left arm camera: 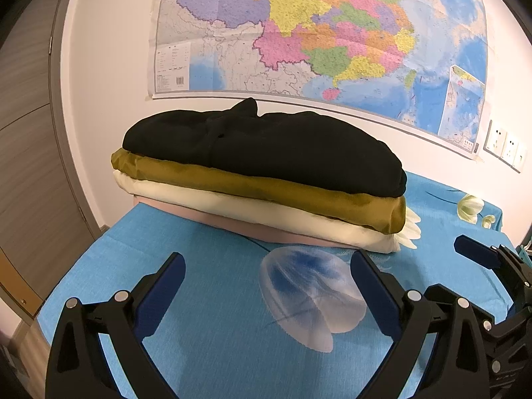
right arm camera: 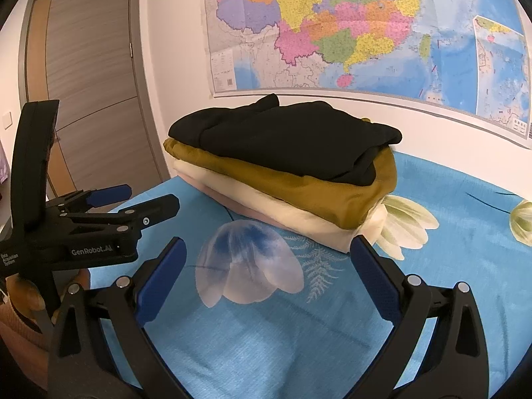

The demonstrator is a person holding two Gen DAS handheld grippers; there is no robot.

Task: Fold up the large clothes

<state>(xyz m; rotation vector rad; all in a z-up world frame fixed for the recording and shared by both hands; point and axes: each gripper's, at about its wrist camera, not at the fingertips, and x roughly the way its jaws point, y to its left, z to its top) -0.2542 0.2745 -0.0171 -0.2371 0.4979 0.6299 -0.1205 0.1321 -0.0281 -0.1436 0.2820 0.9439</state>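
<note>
Right now four folded clothes sit stacked at the far side of the blue sheet (left arm camera: 199, 299), close to the wall: a black garment (left arm camera: 266, 146) on top, a mustard one (left arm camera: 299, 196) under it, a cream one (left arm camera: 266, 209) below that, and a pink one (left arm camera: 232, 219) at the bottom touching the sheet. Both claws hang above the bare printed sheet in front of the stack, well apart from it and holding nothing. On the left gripper (left arm camera: 267, 272) the jaws are spread wide, and the right gripper (right arm camera: 267, 259) has its jaws spread wide too. From the right wrist view the left gripper shows at the left edge, beside the right one. A big coloured map (right arm camera: 332, 33) hangs on the wall behind the stack, with a wooden door (right arm camera: 89, 83) to the left of it
</note>
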